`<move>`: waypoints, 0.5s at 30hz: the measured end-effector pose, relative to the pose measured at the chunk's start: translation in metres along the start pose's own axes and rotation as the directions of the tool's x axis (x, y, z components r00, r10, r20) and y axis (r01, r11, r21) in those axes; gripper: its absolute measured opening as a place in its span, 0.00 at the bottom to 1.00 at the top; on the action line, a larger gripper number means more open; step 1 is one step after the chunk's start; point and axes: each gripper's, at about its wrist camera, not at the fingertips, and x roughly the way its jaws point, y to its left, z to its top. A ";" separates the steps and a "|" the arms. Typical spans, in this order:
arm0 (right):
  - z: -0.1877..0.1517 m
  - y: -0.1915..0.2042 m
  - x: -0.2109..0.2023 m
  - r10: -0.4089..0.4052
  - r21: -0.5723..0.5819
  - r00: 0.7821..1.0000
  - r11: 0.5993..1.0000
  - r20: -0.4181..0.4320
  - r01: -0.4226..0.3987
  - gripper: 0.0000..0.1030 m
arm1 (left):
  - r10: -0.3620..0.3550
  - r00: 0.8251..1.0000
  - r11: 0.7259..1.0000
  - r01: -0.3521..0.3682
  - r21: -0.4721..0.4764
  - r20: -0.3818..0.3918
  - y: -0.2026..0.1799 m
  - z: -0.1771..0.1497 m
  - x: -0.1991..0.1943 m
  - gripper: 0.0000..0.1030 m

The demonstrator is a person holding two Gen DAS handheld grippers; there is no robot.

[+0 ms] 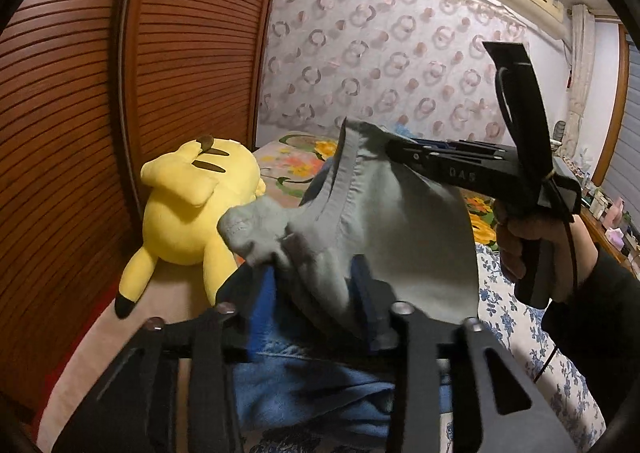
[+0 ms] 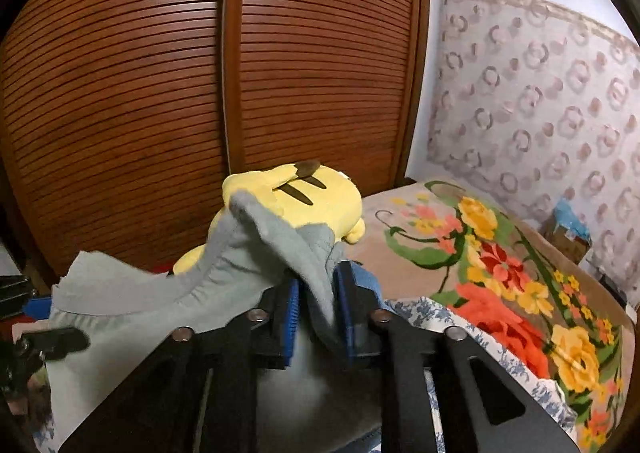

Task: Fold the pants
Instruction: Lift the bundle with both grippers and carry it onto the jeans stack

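Holding grey pants (image 1: 372,221) up over the bed (image 2: 404,265), one gripper at each end of the waistband.

The left gripper (image 1: 316,277) was seen with blue pads set a moderate gap apart, grey cloth bunched between them; whether the pads pressed on it could not be told. The right gripper (image 2: 316,293) was seen with its jaws narrow, a fold of the waistband draped between the blue pads (image 2: 292,305); a firm pinch could not be confirmed. In the left view the right gripper (image 1: 394,151) was carried by a hand (image 1: 532,249) in a dark sleeve. Blue jeans (image 1: 320,385) lay below the pants. A yellow plush toy (image 1: 192,205) lay by the slatted wooden wardrobe (image 2: 160,73), near a floral blanket (image 2: 500,253).
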 end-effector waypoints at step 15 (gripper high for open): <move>-0.036 0.006 -0.056 0.132 0.066 0.991 0.989 -0.014 -0.131 0.35 | -0.033 0.999 0.992 0.033 0.121 0.005 -0.034 0.014 -0.005 0.47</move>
